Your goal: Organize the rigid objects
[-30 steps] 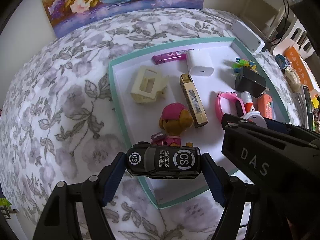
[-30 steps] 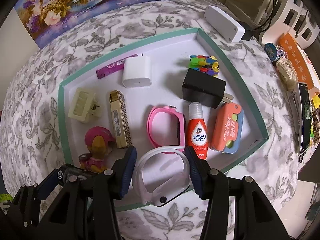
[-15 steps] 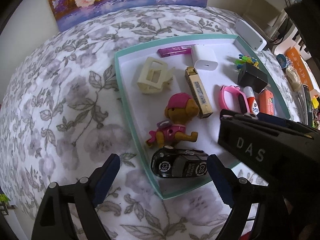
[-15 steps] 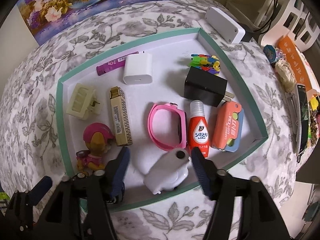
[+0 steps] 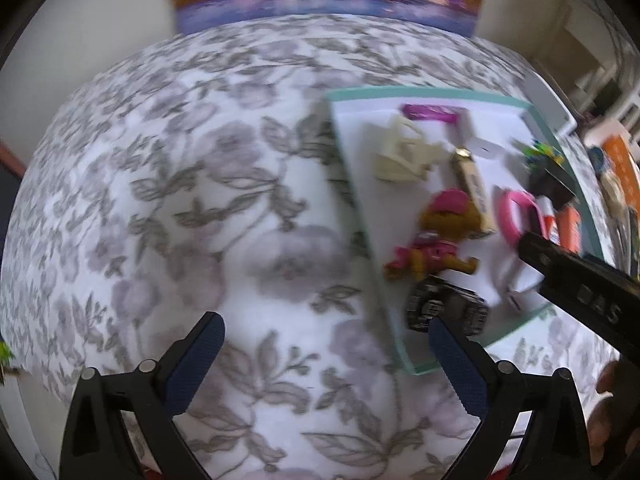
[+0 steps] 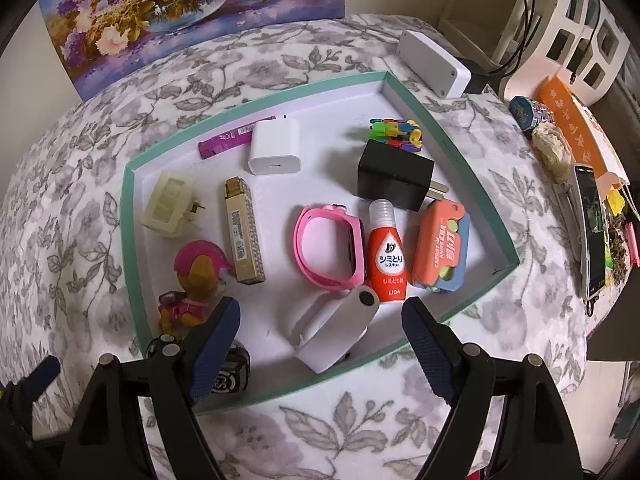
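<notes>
A teal-rimmed white tray [image 6: 452, 136] lies on the floral cloth. In it are a pink watch [image 6: 328, 248], a red bottle [image 6: 387, 260], an orange case [image 6: 440, 248], a black adapter [image 6: 394, 180], a white charger [image 6: 274, 146], a gold lighter [image 6: 242, 232] and a pup figure [image 6: 196, 276]. A white watch [image 6: 340, 332] rests at the tray's near edge, just ahead of my open right gripper [image 6: 320, 332]. The black toy car [image 5: 446, 310] sits in the tray's near left corner. My left gripper [image 5: 324, 344] is open over the cloth, left of the tray [image 5: 352, 216], holding nothing.
A white box [image 6: 434, 62] lies behind the tray. A phone [image 6: 592, 232] and an orange box [image 6: 576, 128] crowd the right edge. A flower painting [image 6: 200, 12] leans at the back. The left wrist view is blurred, and the right tool's black body [image 5: 580, 284] crosses it.
Both grippers opened: the toy car and the white watch dropped into the tray. The left gripper then swung left off the tray; the right gripper drew back slightly.
</notes>
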`<action>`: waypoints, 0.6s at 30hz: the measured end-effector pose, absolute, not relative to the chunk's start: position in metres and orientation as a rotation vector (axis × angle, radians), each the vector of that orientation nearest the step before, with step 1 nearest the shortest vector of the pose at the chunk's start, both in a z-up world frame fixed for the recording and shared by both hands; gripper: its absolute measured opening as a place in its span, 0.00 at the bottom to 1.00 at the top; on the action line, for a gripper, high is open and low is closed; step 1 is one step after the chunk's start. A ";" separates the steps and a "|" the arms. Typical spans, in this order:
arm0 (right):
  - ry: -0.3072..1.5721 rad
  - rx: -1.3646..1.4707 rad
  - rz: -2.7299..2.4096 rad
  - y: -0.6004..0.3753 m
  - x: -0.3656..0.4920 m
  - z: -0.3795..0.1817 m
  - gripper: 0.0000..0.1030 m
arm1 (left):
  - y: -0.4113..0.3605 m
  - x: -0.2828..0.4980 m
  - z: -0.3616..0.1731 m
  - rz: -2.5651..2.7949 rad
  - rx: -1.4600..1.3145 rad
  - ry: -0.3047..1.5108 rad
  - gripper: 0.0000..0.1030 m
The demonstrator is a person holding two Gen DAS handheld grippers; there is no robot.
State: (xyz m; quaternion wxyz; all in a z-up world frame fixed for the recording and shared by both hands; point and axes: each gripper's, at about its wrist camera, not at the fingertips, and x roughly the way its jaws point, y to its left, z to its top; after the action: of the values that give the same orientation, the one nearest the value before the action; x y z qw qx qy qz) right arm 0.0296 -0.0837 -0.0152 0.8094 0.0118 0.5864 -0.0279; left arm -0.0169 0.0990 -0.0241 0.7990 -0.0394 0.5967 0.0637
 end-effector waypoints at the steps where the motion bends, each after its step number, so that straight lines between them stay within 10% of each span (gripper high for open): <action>1: 1.250 0.025 -0.059 -0.083 0.028 -0.014 0.81 | 0.106 -0.018 -0.023 0.154 -0.094 1.272 1.00; 18: 1.211 -0.027 -0.038 -0.065 -0.005 -0.002 0.81 | 0.138 -0.043 -0.005 0.202 -0.110 1.182 1.00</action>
State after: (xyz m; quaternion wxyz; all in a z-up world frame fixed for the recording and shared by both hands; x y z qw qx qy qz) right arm -0.0052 -0.0655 -0.0020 0.8221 -0.0129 0.5690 -0.0177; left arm -0.0425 0.1378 -0.0050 0.8242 -0.0516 0.5558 0.0952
